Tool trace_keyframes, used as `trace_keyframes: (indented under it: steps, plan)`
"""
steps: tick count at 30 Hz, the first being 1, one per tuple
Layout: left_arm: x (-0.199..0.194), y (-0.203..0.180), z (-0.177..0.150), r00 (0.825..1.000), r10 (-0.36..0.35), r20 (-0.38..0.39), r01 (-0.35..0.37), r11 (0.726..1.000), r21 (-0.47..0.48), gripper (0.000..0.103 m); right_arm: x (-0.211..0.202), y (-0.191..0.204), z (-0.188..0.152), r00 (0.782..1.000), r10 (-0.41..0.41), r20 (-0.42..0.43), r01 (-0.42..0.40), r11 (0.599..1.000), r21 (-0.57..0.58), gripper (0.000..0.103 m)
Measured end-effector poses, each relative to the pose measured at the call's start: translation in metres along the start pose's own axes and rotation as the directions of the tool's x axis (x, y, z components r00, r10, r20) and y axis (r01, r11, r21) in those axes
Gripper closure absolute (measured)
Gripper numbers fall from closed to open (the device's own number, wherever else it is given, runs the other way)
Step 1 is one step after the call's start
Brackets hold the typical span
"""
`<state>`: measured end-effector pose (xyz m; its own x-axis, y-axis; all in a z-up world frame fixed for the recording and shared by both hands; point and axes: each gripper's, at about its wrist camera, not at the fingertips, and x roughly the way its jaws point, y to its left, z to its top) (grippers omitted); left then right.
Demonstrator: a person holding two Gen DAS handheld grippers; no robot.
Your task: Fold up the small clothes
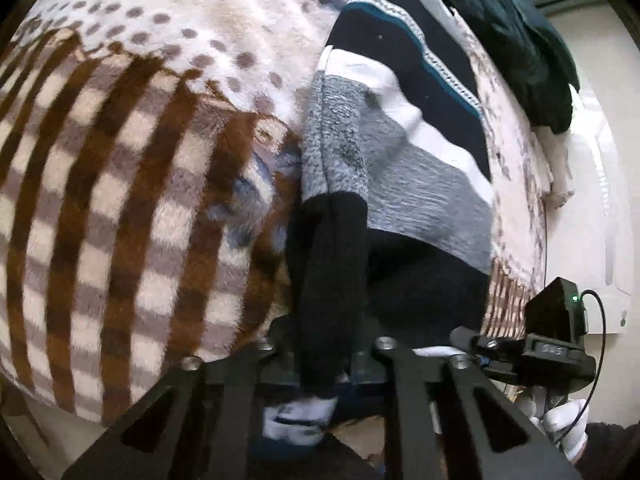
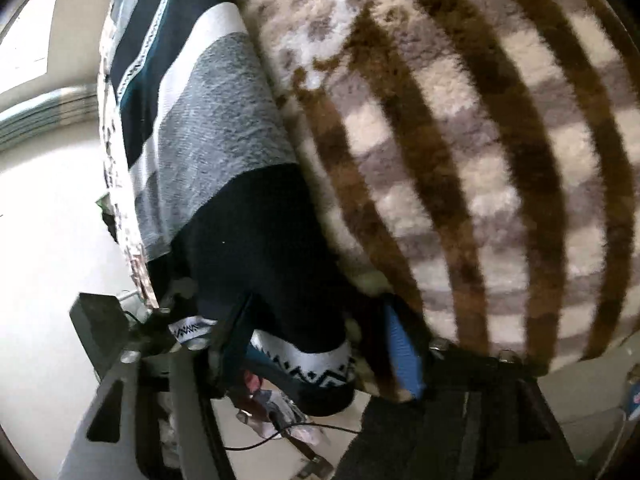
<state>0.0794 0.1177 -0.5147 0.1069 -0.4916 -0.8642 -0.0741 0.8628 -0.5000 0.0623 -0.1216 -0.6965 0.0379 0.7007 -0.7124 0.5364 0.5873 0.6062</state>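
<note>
A striped knit sweater [image 1: 404, 128] in navy, white, grey and teal lies on a brown-and-cream plaid blanket [image 1: 120, 184]. My left gripper [image 1: 326, 360] is shut on the sweater's dark sleeve end, whose patterned white cuff [image 1: 296, 420] hangs between the fingers. In the right wrist view the sweater [image 2: 216, 112] runs up the left side. My right gripper [image 2: 316, 352] holds the dark hem with its white zigzag band [image 2: 316, 364] between a black finger and a blue pad [image 2: 402, 348]. The other gripper [image 1: 552, 332] shows at the right of the left wrist view.
A dark green garment [image 1: 520, 40] lies at the far end of the blanket. The blanket's edge drops to a pale floor [image 2: 52, 240]. A white wall or cabinet [image 1: 600, 200] stands beyond. Cables and clutter [image 2: 276, 412] lie on the floor under the gripper.
</note>
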Motion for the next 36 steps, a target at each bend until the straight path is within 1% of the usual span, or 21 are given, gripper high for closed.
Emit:
trace_keyframes:
  steps: [1,2,6,8,10,12,14,17,18,20,22,23,25,26,28,30,32,33,34,35,36]
  plan:
    - [-0.005,-0.001,-0.002,1.0,-0.01,0.01,0.011,1.0,-0.007,0.093,0.001,0.004,-0.003,1.0,0.002,-0.005,-0.003,1.0,-0.004,0.084]
    - [-0.012,-0.001,-0.004,0.999,-0.027,0.021,0.028,0.999,-0.024,0.094,-0.002,0.01,-0.006,1.0,0.007,0.004,-0.007,1.0,-0.015,0.088]
    - [-0.039,-0.011,-0.001,0.995,-0.074,0.065,0.078,0.995,-0.059,0.094,-0.016,0.025,-0.011,0.998,0.066,0.022,-0.066,0.998,-0.006,0.09]
    - [-0.055,-0.024,0.004,0.991,-0.091,0.1,0.097,0.994,-0.049,0.094,-0.032,0.038,-0.011,0.993,0.112,0.037,-0.112,0.994,-0.002,0.091]
    - [-0.074,-0.038,0.013,0.984,-0.112,0.137,0.117,0.993,-0.029,0.094,-0.048,0.052,-0.01,0.989,0.139,0.055,-0.138,0.99,-0.019,0.091]
    - [-0.093,-0.054,0.028,0.977,-0.122,0.173,0.124,0.992,-0.002,0.094,-0.069,0.072,-0.006,0.982,0.17,0.078,-0.166,0.985,-0.05,0.091]
    - [-0.113,-0.069,0.051,0.964,-0.164,0.211,0.165,0.986,0.013,0.094,-0.086,0.092,0.0,0.976,0.192,0.102,-0.184,0.98,-0.081,0.092]
    - [-0.122,-0.091,0.089,0.945,-0.205,0.255,0.205,0.978,0.026,0.094,-0.113,0.131,0.023,0.963,0.226,0.147,-0.206,0.968,-0.142,0.092]
    - [-0.123,-0.097,0.104,0.939,-0.214,0.271,0.214,0.976,0.028,0.094,-0.123,0.146,0.037,0.958,0.234,0.164,-0.206,0.964,-0.169,0.092]
    - [-0.12,-0.104,0.136,0.932,-0.219,0.288,0.221,0.975,0.026,0.094,-0.136,0.168,0.061,0.951,0.238,0.199,-0.198,0.96,-0.2,0.092]
    - [-0.11,-0.109,0.171,0.928,-0.224,0.298,0.231,0.973,0.012,0.094,-0.148,0.19,0.099,0.941,0.237,0.241,-0.188,0.96,-0.209,0.092]
    - [-0.105,-0.111,0.191,0.929,-0.216,0.299,0.226,0.974,0.001,0.094,-0.158,0.193,0.115,0.937,0.244,0.249,-0.192,0.958,-0.213,0.092]
    - [-0.091,-0.112,0.23,0.93,-0.223,0.292,0.237,0.971,-0.014,0.094,-0.162,0.218,0.158,0.931,0.23,0.284,-0.171,0.961,-0.218,0.092]
    - [-0.08,-0.112,0.257,0.933,-0.221,0.283,0.236,0.971,-0.021,0.094,-0.162,0.231,0.182,0.931,0.218,0.292,-0.154,0.962,-0.227,0.092]
    - [-0.066,-0.109,0.292,0.938,-0.217,0.27,0.237,0.971,-0.043,0.094,-0.156,0.251,0.227,0.927,0.198,0.318,-0.132,0.967,-0.216,0.092]
    - [-0.045,-0.102,0.333,0.946,-0.224,0.234,0.246,0.967,-0.07,0.093,-0.147,0.269,0.273,0.926,0.165,0.34,-0.099,0.974,-0.204,0.092]
    - [-0.024,-0.094,0.367,0.952,-0.225,0.207,0.25,0.963,-0.104,0.09,-0.133,0.28,0.317,0.931,0.147,0.335,-0.091,0.98,-0.177,0.092]
    - [-0.012,-0.088,0.385,0.952,-0.239,0.188,0.266,0.955,-0.132,0.087,-0.123,0.284,0.34,0.933,0.127,0.336,-0.078,0.985,-0.155,0.092]
    - [-0.004,-0.082,0.398,0.951,-0.255,0.178,0.284,0.945,-0.161,0.073,-0.114,0.286,0.362,0.937,0.121,0.329,-0.08,0.988,-0.136,0.092]
    - [0.006,-0.075,0.411,0.949,-0.269,0.167,0.3,0.933,-0.198,0.055,-0.106,0.286,0.382,0.941,0.138,0.309,-0.107,0.987,-0.116,0.089]
    - [0.014,-0.067,0.422,0.939,-0.306,0.159,0.337,0.911,-0.239,0.047,-0.095,0.283,0.403,0.948,0.149,0.282,-0.132,0.988,-0.076,0.089]
